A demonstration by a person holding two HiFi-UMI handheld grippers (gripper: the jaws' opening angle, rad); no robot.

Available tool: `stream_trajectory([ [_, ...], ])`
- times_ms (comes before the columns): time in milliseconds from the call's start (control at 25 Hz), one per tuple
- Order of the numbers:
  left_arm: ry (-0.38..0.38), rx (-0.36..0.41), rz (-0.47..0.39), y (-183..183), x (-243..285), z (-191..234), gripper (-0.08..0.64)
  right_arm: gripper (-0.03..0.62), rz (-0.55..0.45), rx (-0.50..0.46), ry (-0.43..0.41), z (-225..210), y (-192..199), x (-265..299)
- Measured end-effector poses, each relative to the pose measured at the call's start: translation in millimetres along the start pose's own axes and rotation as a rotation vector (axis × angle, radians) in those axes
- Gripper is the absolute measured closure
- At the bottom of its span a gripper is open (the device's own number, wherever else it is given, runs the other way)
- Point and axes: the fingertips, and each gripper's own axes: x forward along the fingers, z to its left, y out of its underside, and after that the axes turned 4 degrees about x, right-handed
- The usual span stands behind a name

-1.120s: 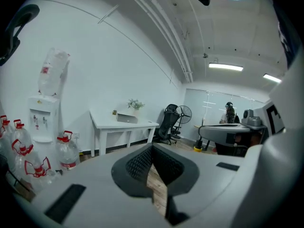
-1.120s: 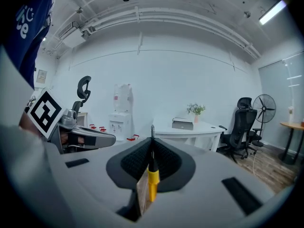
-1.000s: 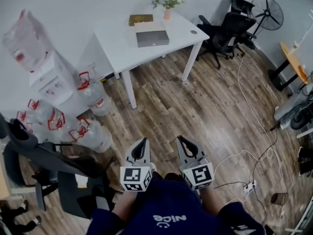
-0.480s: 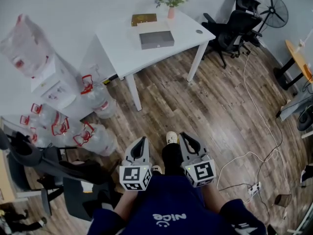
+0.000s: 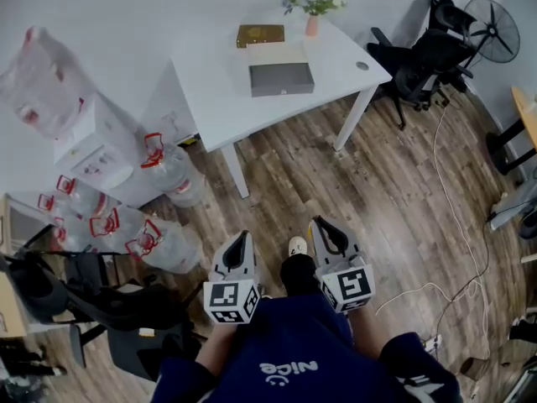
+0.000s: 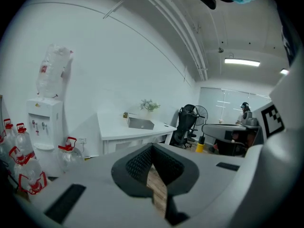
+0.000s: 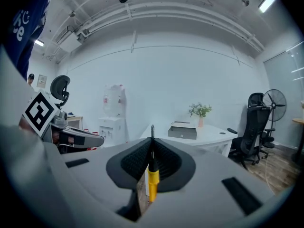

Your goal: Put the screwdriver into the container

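Screwdriver [image 7: 152, 177] with a yellow handle is pinched tight in the right gripper [image 7: 152, 140], its tip poking out past the jaws. Left gripper [image 6: 153, 147] has its jaws together with nothing in them. Far ahead stands a white table [image 5: 210, 82] with a grey box [image 5: 281, 79] on it.

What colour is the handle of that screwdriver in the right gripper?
Yellow; the screwdriver handle shows best in the right gripper view.

A white table [image 5: 220, 99] bears a grey container [image 5: 281, 79], a brown box [image 5: 260, 35] and a vase of flowers [image 5: 311, 23].
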Motion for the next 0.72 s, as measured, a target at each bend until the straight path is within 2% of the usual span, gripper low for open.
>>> stream_trajectory([
  [240, -0.007, 0.026, -0.009, -32.1, 70.8, -13.3, 0.543, 0.555, -0.017, 0.003, -0.039, -58.7, -19.0, 50.0],
  [720, -0.058, 0.026, -0.013, -67.5, 184.4, -42.9, 0.543, 0.555, -0.021, 0.000, -0.097, -167.4, -40.0, 113.7],
])
